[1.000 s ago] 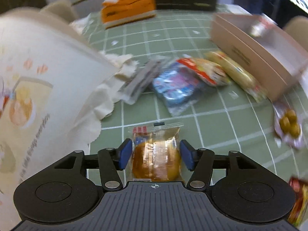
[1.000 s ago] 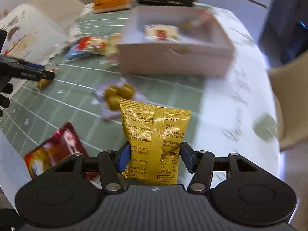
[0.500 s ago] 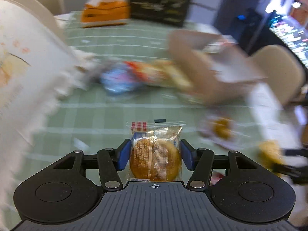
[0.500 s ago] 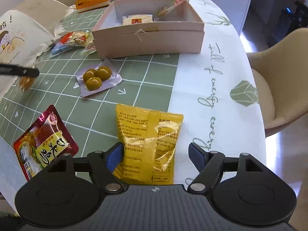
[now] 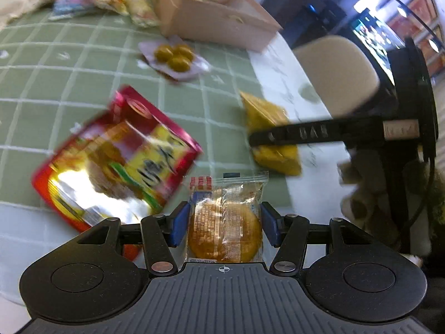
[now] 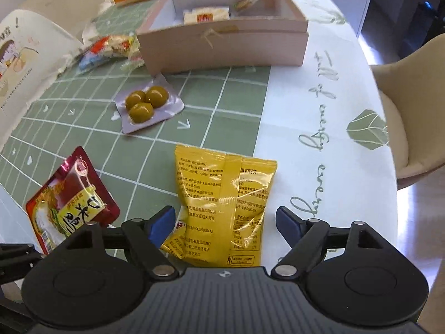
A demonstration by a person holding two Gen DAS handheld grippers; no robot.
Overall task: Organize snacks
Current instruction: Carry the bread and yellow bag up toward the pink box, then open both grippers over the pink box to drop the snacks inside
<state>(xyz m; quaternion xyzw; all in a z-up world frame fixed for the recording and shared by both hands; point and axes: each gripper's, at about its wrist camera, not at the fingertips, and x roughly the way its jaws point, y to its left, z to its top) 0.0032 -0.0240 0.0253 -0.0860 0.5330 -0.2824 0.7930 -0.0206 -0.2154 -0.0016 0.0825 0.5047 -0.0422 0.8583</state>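
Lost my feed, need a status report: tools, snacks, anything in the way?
Left tool shut on wrapped cake. Right tool open around yellow bag, bag on table. Box ahead; olive pack between.

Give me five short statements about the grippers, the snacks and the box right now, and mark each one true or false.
1. The left gripper is shut on the round cake packet. True.
2. The right gripper clamps the yellow packet. False: its jaws stand open, the packet between them on the table.
3. The pink box is empty. False: snacks lie inside.
4. The olive pack lies outside the box. True.
5. The red pouch is in the box. False: it lies on the tablecloth.
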